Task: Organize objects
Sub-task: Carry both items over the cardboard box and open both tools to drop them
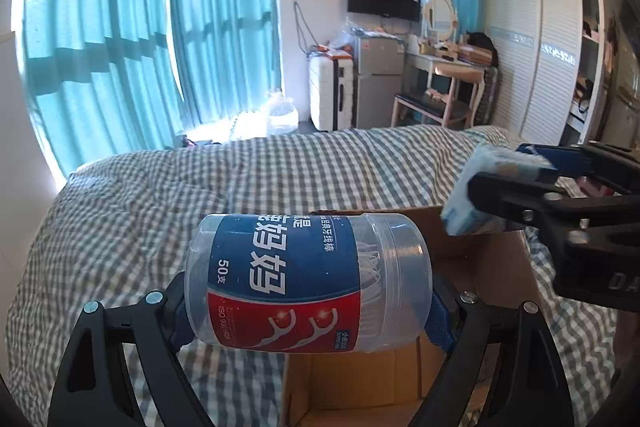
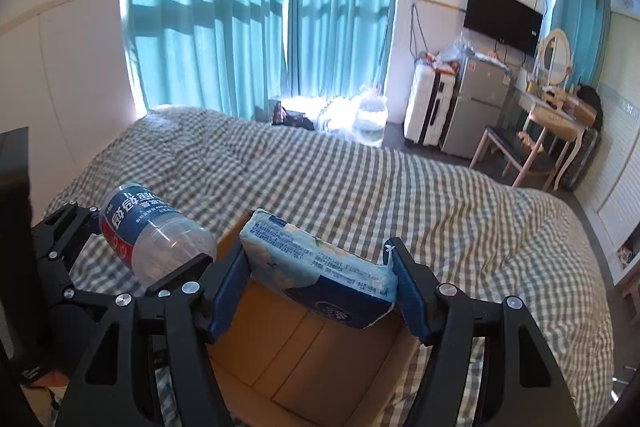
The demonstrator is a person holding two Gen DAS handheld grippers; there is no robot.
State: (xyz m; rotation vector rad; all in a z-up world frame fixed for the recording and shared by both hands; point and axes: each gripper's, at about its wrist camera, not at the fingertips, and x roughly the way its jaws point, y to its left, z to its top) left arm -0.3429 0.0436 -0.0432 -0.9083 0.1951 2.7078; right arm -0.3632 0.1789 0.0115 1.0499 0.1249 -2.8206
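Sunlight glows through long teal pleated curtains [image 2: 260, 7] behind a bed covered in grey-and-white checked fabric [image 2: 360, 187]. On the white wall hangs a flat black television [image 2: 502, 19], above a small silver fridge [image 2: 474, 111] and a white hard-shell suitcase [image 2: 426, 107]. A white louvred wardrobe [image 1: 536, 43] stands beside a pale dressing table with an oval mirror [image 1: 440, 13].

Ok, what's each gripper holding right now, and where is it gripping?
The left gripper clamps the floss pick jar sideways, across its two ends. The right gripper clamps the tissue pack by its two short ends.

bed [image 2: 360, 187]: gingham cover | on it: open cardboard box [image 2: 320, 359]
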